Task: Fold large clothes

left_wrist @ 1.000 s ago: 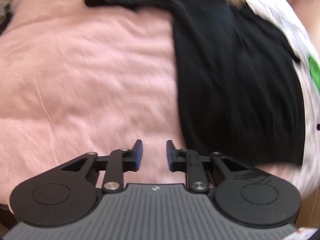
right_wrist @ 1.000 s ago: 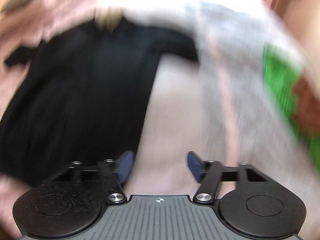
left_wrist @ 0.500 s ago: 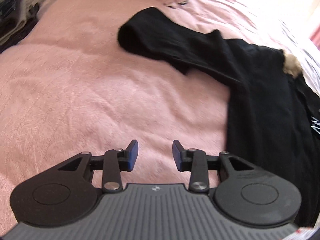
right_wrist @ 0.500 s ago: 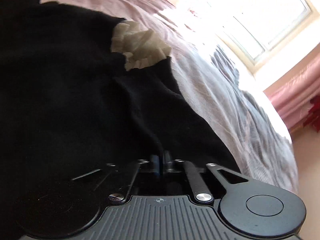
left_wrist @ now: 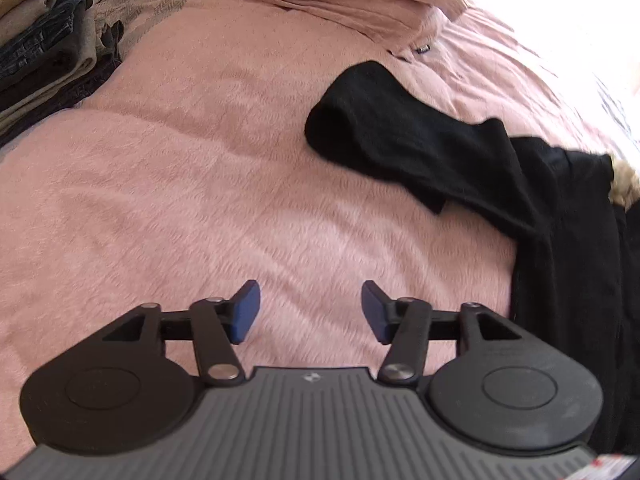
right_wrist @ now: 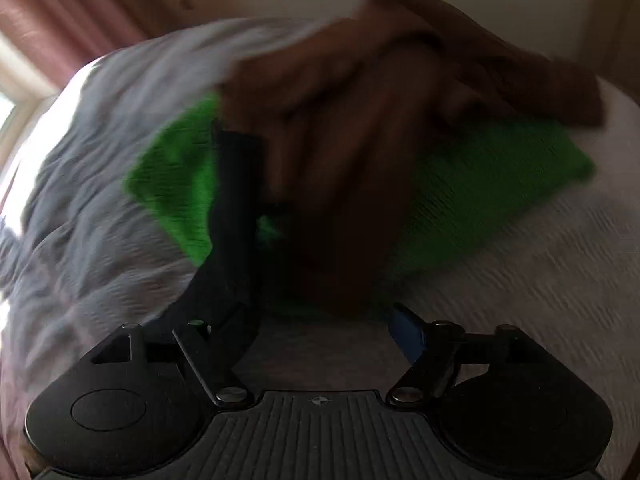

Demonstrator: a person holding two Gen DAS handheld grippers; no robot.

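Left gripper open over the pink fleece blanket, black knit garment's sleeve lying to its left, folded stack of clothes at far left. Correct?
One error: in the left wrist view the black knit garment and its sleeve lie to the right of the left gripper, not the left. The rest holds: jaws apart over the pink fleece blanket, folded stack of clothes at far left.

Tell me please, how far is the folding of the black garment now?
Done: a stack of folded clothes sits at the bed's far left. In hand: the left tool is open above the pink blanket, holding nothing; the right tool looks open, with dark cloth draped by one finger in a blurred view. Left: the black garment lies spread, its sleeve stretched out, so folding seems barely begun.
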